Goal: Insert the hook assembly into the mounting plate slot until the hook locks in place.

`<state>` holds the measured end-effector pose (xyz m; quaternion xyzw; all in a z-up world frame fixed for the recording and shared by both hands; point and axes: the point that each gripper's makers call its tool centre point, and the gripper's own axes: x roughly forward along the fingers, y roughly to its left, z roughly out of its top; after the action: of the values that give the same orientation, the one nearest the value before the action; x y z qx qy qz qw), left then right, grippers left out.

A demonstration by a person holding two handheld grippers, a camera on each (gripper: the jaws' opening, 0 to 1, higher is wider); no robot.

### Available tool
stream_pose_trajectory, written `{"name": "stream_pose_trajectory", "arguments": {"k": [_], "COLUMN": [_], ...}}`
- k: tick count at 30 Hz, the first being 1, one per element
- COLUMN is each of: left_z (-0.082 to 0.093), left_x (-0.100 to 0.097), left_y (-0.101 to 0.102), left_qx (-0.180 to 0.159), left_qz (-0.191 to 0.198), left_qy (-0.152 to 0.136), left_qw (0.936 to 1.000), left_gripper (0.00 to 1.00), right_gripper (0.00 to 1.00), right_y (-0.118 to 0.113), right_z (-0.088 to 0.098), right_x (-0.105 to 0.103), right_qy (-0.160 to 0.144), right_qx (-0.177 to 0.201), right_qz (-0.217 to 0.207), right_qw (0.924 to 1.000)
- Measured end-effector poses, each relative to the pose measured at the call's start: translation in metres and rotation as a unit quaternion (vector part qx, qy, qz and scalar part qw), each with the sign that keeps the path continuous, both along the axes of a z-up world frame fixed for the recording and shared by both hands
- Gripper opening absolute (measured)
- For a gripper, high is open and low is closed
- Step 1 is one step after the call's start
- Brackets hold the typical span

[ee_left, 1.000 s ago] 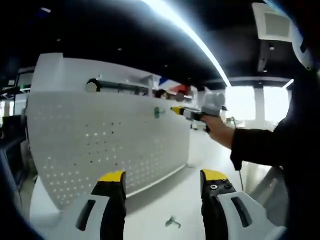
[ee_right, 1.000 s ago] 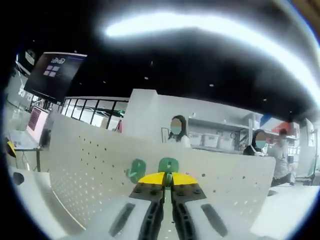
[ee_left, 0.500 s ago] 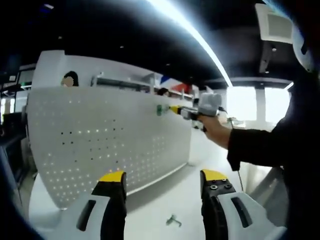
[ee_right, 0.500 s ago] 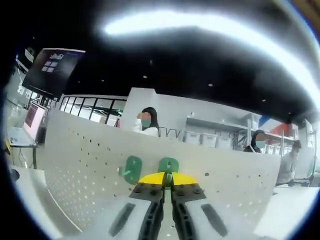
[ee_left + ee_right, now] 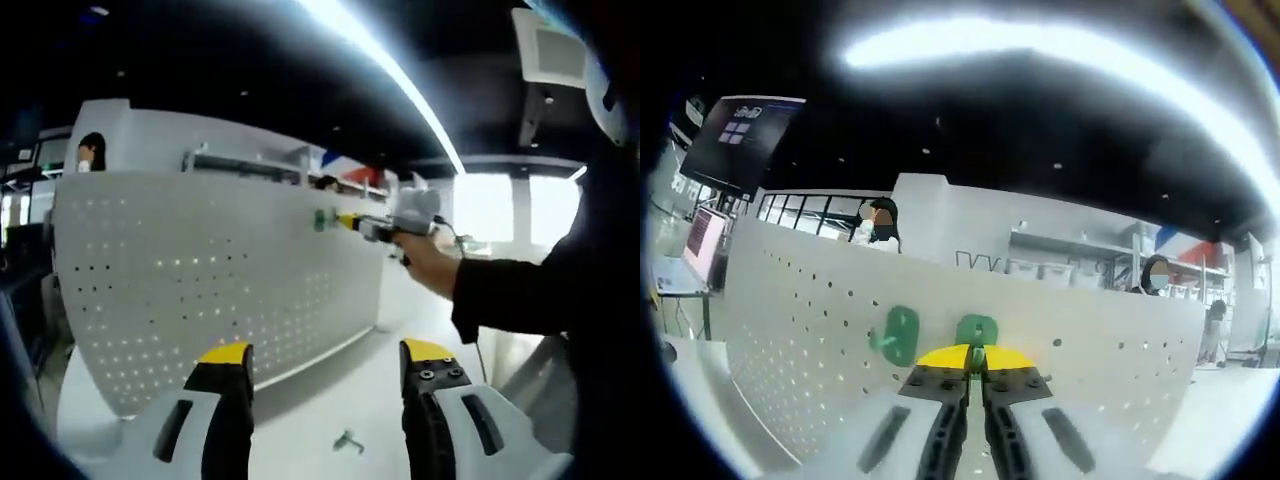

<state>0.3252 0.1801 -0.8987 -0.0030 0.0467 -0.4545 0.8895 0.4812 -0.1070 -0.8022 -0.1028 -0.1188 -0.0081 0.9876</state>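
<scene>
Yellow fingertips (image 5: 975,357) pinching green hook (image 5: 977,330).

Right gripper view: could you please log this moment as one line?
right gripper: shut on green hook | at pegboard | second green hook: mounted | left gripper: open

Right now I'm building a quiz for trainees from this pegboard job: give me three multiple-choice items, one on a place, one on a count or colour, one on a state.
1. Where does the loose metal hook lie?
A. on the table
B. on the pegboard's top edge
C. in the left gripper

2. How many green hooks are at the pegboard?
A. one
B. two
C. four

3. How is the left gripper?
A. shut on a hook
B. open
C. shut, empty

Key:
1 A: the metal hook lies on the table.
2 B: one green hook hangs on the pegboard, another sits in the right gripper.
3 B: the left gripper shows a wide gap.
</scene>
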Motion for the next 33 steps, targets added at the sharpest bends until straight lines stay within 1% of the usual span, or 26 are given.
{"name": "stream_pose_trajectory", "arguments": {"k": [16,24,33], "left_z": [-0.0006,0.0016,0.0032], "left_x": [0.0020,0.0011,0.0010], "left_y": [0.0014,0.0007,0.0070], "left_qx": [-0.001,-0.001,-0.002], "left_qz": [-0.001,-0.002,0.006], "left_qy": [0.000,-0.004,-0.008], "left_qw": [1.0000,1.0000,1.0000], "left_gripper": [0.59,0.60,0.60], "right_gripper": [0.01,0.02,0.10], "right_y": [-0.0006,0.0000,-0.0038], "right_z": [-0.0053,-0.0054,-0.0046], "right_x": [0.0043,0.0021,-0.0032], "right_qy": [0.010,0.014,0.018], "right_qx": [-0.018,-0.027,-0.033], "right_qz": [-0.012,-0.014,-0.022], "right_qw": [0.9997,0.9994,0.9991]}}
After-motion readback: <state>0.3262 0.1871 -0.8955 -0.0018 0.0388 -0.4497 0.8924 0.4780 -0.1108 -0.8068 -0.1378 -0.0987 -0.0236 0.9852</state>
